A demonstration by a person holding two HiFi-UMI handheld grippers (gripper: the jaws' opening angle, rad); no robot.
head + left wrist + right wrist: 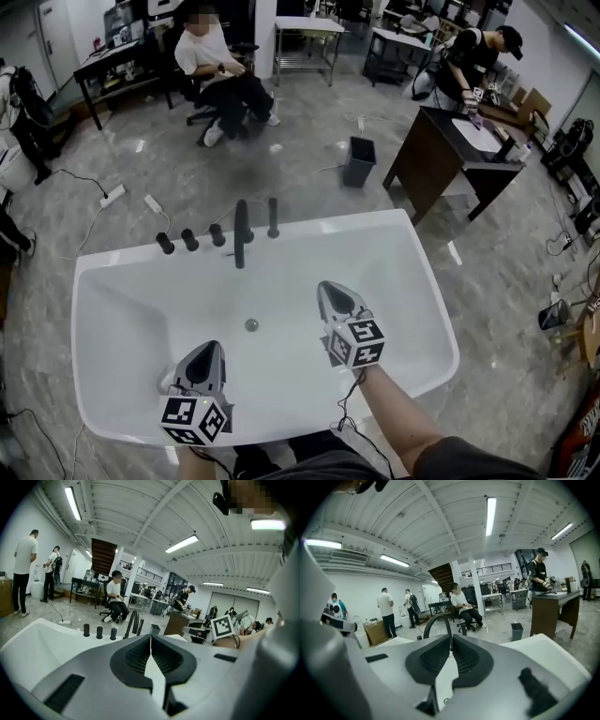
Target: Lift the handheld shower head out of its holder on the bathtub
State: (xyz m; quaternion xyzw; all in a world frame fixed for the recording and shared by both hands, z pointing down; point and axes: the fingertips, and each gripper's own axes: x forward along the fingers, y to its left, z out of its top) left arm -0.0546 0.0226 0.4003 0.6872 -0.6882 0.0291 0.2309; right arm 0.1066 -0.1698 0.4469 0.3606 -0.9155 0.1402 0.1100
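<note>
The left tongs and the right tongs hang over the white bathtub, the left near its near edge and the right nearer the middle, each with its two halves pressed together on nothing. The shower head stands upright in its holder on the far edge of the bathtub, just right of the black spout and three knobs, well apart from both tongs.
</note>
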